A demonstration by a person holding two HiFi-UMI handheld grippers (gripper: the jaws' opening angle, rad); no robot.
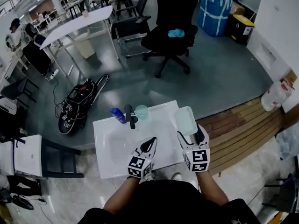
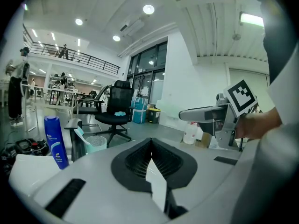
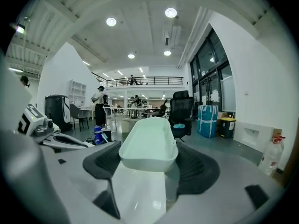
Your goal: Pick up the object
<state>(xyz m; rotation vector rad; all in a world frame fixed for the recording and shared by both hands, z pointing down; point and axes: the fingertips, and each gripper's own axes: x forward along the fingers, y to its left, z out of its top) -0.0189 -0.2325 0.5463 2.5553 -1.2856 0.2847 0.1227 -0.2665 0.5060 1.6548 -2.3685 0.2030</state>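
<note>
— Where is the pale green tray (image 1: 185, 119) (image 3: 148, 143)?
— My right gripper (image 1: 190, 133) (image 3: 149, 164) pinches it by its near end, jaws wide around it, over the right rear corner of the white basin top (image 1: 107, 148).
— And the other claw?
— My left gripper (image 1: 152, 142) (image 2: 150, 160) hovers over the basin's front, jaws pressed together, nothing in them. A blue bottle (image 1: 117, 115) (image 2: 53, 140) stands at the back edge.

The tray (image 1: 185, 119) was a plain, pale mint green. The left hand-held gripper (image 1: 150, 143) and the right hand-held gripper (image 1: 190, 133) were light grey with black ribbed pads, each bearing a cube of black-and-white square markers. The tabletop (image 1: 107, 157) was white and the bottle (image 1: 118, 115) deep blue. The chair (image 1: 170, 27) was black, its cloth (image 1: 176, 32) turquoise, and the bag (image 1: 214, 12) blue with white straps.
</note>
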